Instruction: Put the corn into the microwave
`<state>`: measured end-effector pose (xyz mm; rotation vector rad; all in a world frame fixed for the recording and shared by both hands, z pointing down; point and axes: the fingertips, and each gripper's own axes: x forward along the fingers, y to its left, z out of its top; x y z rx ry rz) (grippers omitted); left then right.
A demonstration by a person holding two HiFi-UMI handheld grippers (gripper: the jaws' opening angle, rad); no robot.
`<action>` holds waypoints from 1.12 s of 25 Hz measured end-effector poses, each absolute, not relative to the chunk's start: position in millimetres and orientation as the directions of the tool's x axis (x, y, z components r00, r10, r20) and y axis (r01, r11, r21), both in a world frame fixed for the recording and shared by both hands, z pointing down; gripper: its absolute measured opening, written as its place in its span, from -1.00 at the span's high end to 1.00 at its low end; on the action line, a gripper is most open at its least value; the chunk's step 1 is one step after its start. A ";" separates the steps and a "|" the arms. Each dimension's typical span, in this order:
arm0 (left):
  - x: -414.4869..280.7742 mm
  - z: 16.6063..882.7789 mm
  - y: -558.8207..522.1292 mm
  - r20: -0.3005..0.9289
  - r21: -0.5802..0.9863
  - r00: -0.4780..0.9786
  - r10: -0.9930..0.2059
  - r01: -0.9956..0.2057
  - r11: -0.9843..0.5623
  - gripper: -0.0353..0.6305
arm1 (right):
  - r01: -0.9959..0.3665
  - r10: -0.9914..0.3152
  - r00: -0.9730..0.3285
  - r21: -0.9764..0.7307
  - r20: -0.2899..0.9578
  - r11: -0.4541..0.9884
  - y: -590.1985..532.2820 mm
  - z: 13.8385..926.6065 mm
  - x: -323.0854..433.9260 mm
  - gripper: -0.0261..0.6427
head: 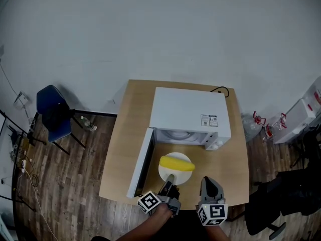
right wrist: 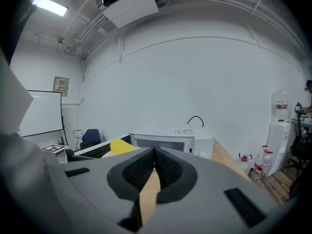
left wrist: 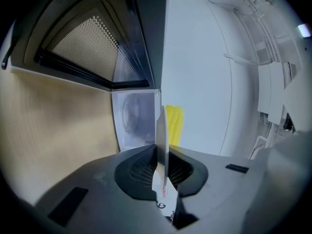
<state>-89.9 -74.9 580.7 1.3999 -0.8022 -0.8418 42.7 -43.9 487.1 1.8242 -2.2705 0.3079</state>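
A yellow corn cob (head: pixel 177 163) lies on a white plate (head: pixel 173 174) in front of the open white microwave (head: pixel 190 115). My left gripper (head: pixel 169 179) is shut on the plate's near rim. In the left gripper view the plate (left wrist: pixel 161 130) stands edge-on between the pads, with the corn (left wrist: pixel 174 126) beyond it and the microwave's cavity (left wrist: pixel 134 119) straight ahead. My right gripper (head: pixel 209 182) hovers just right of the plate, shut and empty. In the right gripper view the gripper (right wrist: pixel 155 153) has its pads together, with the corn (right wrist: pixel 122 146) at its left and the microwave (right wrist: pixel 168 143) ahead.
The microwave door (head: pixel 140 165) swings out to the left, close beside the plate. The wooden table (head: pixel 123 149) ends just behind my grippers. A blue chair (head: pixel 53 112) stands on the floor at left, and water bottles (head: pixel 261 124) sit at right.
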 end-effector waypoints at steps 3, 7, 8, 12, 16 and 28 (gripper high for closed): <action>-84.9 587.7 -92.9 -0.026 1.000 0.486 -0.874 0.025 -0.016 0.82 | -0.978 -0.931 -0.202 -0.020 0.305 0.206 -57.5 496.8 54.0 0.74; -83.1 605.9 -117.4 0.026 1.000 0.478 -0.878 -0.015 0.022 0.82 | -0.980 -0.929 -0.197 -0.028 0.313 0.198 -88.0 503.9 62.1 0.74; -83.3 608.8 -122.6 0.030 1.000 0.473 -0.880 -0.014 0.027 0.82 | -0.979 -0.929 -0.200 -0.028 0.311 0.202 -94.9 503.3 61.7 0.74; -83.0 621.8 -143.3 0.038 0.999 0.451 -0.892 -0.011 0.037 0.82 | -0.973 -0.923 -0.231 -0.061 0.308 0.223 -116.5 502.6 61.4 0.74; -76.4 641.4 -162.7 0.068 0.998 0.466 -0.882 -0.039 0.056 0.82 | -0.964 -0.918 -0.264 -0.060 0.297 0.258 -136.5 503.0 65.8 0.74; -71.3 684.2 -206.6 0.064 0.997 0.436 -0.898 0.004 0.073 0.82 | -0.967 -0.900 -0.250 -0.052 0.357 0.249 -169.0 525.4 85.3 0.74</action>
